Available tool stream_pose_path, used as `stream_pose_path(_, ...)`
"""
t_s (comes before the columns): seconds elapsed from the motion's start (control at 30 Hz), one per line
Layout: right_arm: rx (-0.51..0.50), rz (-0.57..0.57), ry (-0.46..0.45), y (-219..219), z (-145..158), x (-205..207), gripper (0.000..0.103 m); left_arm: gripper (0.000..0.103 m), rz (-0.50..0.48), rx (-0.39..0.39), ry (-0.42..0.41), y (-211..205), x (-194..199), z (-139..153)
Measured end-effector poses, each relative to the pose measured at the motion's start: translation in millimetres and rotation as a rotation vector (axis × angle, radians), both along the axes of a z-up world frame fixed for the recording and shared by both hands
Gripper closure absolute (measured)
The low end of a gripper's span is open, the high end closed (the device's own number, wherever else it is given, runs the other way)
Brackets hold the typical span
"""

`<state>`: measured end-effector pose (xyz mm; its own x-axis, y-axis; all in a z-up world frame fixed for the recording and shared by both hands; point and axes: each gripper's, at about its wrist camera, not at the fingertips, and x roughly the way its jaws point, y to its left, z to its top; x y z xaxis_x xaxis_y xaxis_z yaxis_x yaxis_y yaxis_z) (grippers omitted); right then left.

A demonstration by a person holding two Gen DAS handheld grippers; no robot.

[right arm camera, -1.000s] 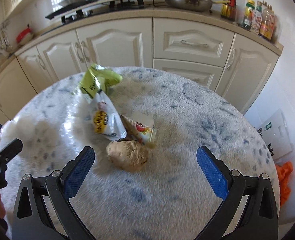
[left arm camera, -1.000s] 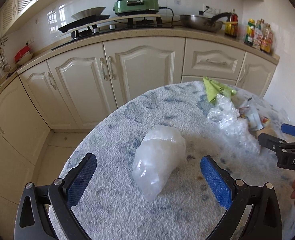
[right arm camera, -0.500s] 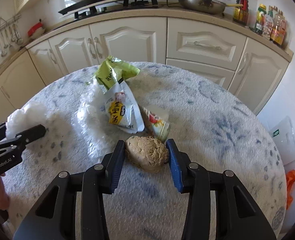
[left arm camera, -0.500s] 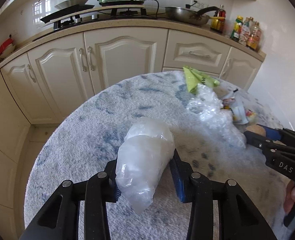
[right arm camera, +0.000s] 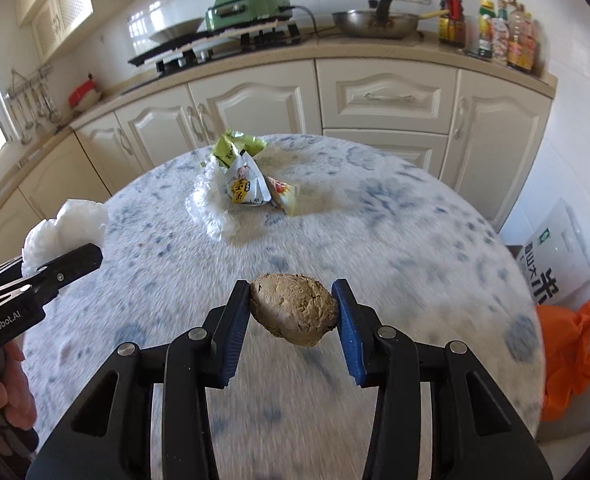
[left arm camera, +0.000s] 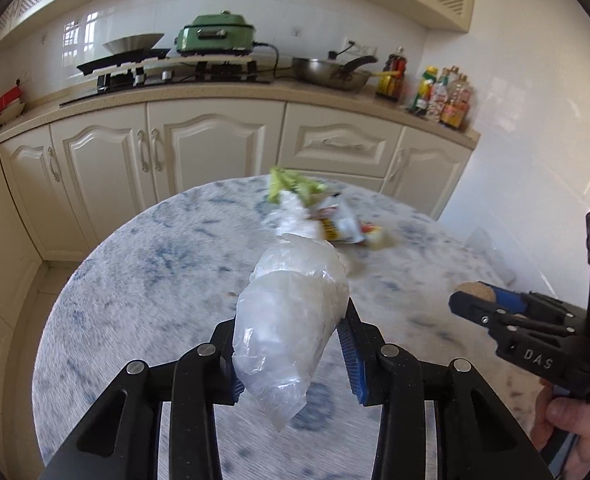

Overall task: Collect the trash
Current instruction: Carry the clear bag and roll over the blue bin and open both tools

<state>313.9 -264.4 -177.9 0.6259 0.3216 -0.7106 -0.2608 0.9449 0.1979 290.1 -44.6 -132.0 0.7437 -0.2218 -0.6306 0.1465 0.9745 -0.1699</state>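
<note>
Now both lifted off table (right arm camera: pixel 375 216): left gripper (left arm camera: pixel 293 354) jaws pinching plastic bag (left arm camera: pixel 295 312), right gripper (right arm camera: pixel 293 322) jaws pinching brown lump (right arm camera: pixel 295 308).

Wrist views (downward); shared table (left arm camera: pixel 143 264)

Table cover (right arm camera: pixel 395 240): fleecy matt cloth, white with blue mottling. Bag (left arm camera: pixel 291 320) in the left gripper (left arm camera: pixel 295 354): thin translucent plastic, crinkled, faintly glossy. Lump (right arm camera: pixel 293 308) in the right gripper (right arm camera: pixel 295 320): brown, rough, matt, cracked. Gripper pads (right arm camera: pixel 349 332): blue, ribbed; frames matt black plastic with metal pins. Wrappers (right arm camera: pixel 247 188) at twelve o'clock: glossy printed film. Cabinets (left arm camera: pixel 215 152): cream, satin. Wok (right arm camera: pixel 375 24): bare metal.
</note>
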Motion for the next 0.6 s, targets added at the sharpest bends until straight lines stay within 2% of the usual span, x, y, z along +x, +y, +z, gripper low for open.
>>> stream_pose_path(0.33,0.062,-0.041,-0.050,-54,25,-62,0.061,0.067,-0.092,-0.037,-0.070,-61,-72,17)
stream_pose_path(0.6,0.091,-0.112,-0.095,-106,41,-97,0.061,0.067,-0.175,-0.059,-0.089,-104,-97,25)
